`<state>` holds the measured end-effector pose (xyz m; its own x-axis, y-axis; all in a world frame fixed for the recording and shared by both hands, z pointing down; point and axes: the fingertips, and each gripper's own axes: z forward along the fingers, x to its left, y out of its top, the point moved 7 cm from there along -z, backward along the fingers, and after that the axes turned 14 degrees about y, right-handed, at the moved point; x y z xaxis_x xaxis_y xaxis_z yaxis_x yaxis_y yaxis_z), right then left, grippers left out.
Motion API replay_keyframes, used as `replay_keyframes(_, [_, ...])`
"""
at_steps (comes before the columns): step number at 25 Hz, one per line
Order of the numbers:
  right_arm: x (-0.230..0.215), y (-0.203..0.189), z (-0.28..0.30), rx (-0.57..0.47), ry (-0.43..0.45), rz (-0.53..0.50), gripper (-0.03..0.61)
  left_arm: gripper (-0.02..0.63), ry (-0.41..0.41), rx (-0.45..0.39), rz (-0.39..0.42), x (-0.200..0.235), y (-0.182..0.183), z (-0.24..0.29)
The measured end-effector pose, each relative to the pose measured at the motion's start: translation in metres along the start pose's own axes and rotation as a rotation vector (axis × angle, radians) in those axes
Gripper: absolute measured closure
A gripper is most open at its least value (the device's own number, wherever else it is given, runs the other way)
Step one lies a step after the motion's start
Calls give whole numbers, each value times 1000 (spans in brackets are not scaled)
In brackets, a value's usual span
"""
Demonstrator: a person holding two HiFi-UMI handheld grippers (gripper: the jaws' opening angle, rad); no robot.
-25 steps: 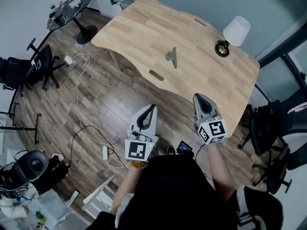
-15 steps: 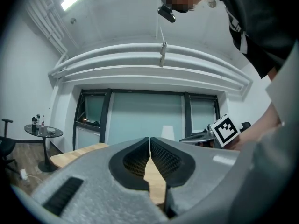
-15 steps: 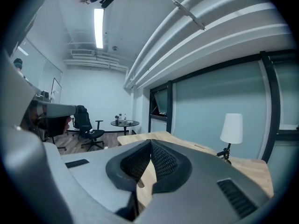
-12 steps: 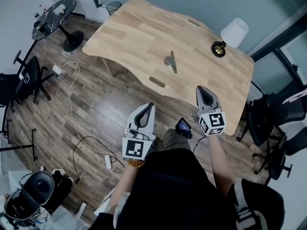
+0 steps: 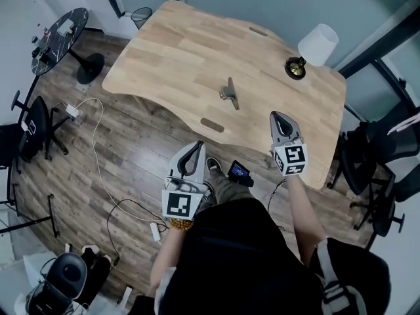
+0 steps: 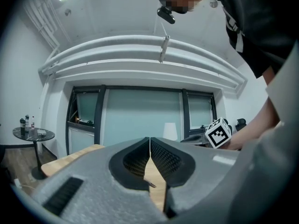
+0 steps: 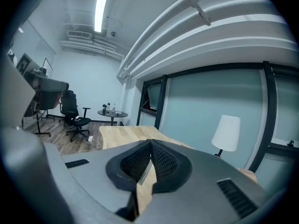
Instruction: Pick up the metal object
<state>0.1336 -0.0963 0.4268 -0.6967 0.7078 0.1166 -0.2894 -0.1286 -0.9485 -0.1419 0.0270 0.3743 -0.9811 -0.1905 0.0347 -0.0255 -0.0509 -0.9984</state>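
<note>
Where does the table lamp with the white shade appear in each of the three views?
Head view: white-shaded table lamp, upper right, on the light wooden table's corner.
Left gripper view: lamp small, near centre.
Right gripper view: lamp right of centre.
Shared landmark: round black side table.

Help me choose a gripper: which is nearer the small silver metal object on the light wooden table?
Right. The right gripper is over the table, right of the metal object; the left gripper hangs off the table's near edge, farther away.
</note>
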Motion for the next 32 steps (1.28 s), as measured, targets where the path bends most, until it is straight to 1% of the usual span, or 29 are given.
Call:
replay_keyframes(4, [-28,-16,35,32,5,-5,577,591,-19,12,33,1,-1,39])
replay_keyframes(9, [-70,-44,69,63,-20,40,577,591,-11,61,44,1,-11,77])
replay_keyframes(12, [-84,-58,92,101,15,18,577,591,-18,88,71,0,-17,96])
replay_keyframes(14, [-89,-68,101,139,41,-2,577,591,-36,83,63,-3,-19,108])
replay_keyframes(20, [-84,-88,133,177,116,-42,577,591,-126,90,73,-9,-29,138])
replay_keyframes(22, [-79,-96,142,187,127,-32,577,591,-155,85,80,-8,-29,141])
replay_keyframes(24, [-75,-102,149,192,129,-16,575,591,-182,102,95,-7,-33,142])
replay_keyframes(28, [-62,-114,159,200,121,31,575,591,-194,131,83,-2,-40,141])
replay_keyframes(30, [-57,-120,164,207,114,44,575,591,-194,157,75,2,-46,141])
replay_keyframes(32, [-54,-125,170,213,118,52,575,591,-193,162,65,4,-50,142])
